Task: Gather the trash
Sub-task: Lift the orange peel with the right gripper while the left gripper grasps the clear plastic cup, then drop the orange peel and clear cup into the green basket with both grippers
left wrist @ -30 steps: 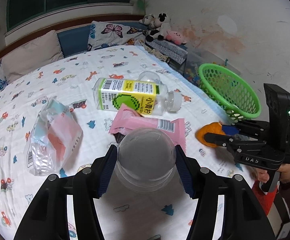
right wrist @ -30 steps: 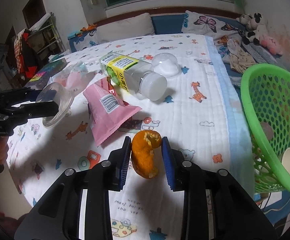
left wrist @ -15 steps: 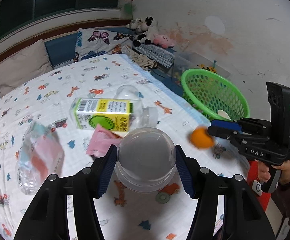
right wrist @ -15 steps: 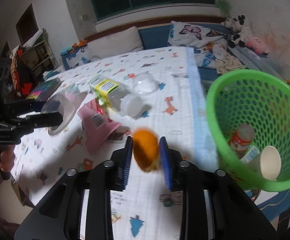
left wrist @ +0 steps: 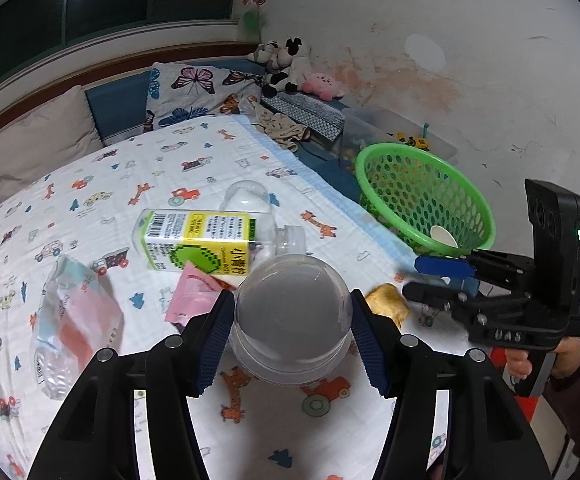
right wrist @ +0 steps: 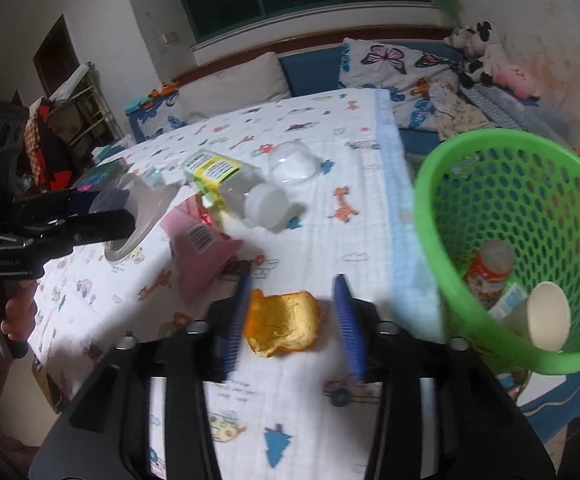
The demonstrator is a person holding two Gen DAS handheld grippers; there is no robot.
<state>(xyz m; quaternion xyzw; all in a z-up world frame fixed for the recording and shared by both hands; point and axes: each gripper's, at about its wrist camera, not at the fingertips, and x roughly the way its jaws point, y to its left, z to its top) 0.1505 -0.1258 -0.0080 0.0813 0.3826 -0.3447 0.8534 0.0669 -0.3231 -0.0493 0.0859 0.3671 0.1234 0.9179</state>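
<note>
Pinching a clear plastic dome-shaped lid point(left wrist: 292, 304) between the blue ribbed pads of the left gripper point(left wrist: 293, 314), well left of the green perforated plastic basket point(right wrist: 426, 200) and above the white cartoon-print bed sheet point(left wrist: 129, 168). Spreading the jaws of the right gripper point(right wrist: 292, 312), having just been opening them, with the curled orange fruit peel point(right wrist: 281, 324) between them: brushing the left pad, standing clear of the right pad, no longer squeezed. Hanging that peel outside the basket, just left of its rim in the right wrist view; not telling whether it is touching the sheet. Lying farther left of the basket on the sheet: a clear plastic bottle with a yellow-green label point(left wrist: 197, 240), a pink foil wrapper point(left wrist: 193, 300), a crumpled clear plastic bag point(left wrist: 73, 320), and a second clear plastic dome point(left wrist: 247, 198). Sitting inside the basket: a white paper cup point(right wrist: 546, 316) and a small red-labelled bottle point(right wrist: 490, 268).
</note>
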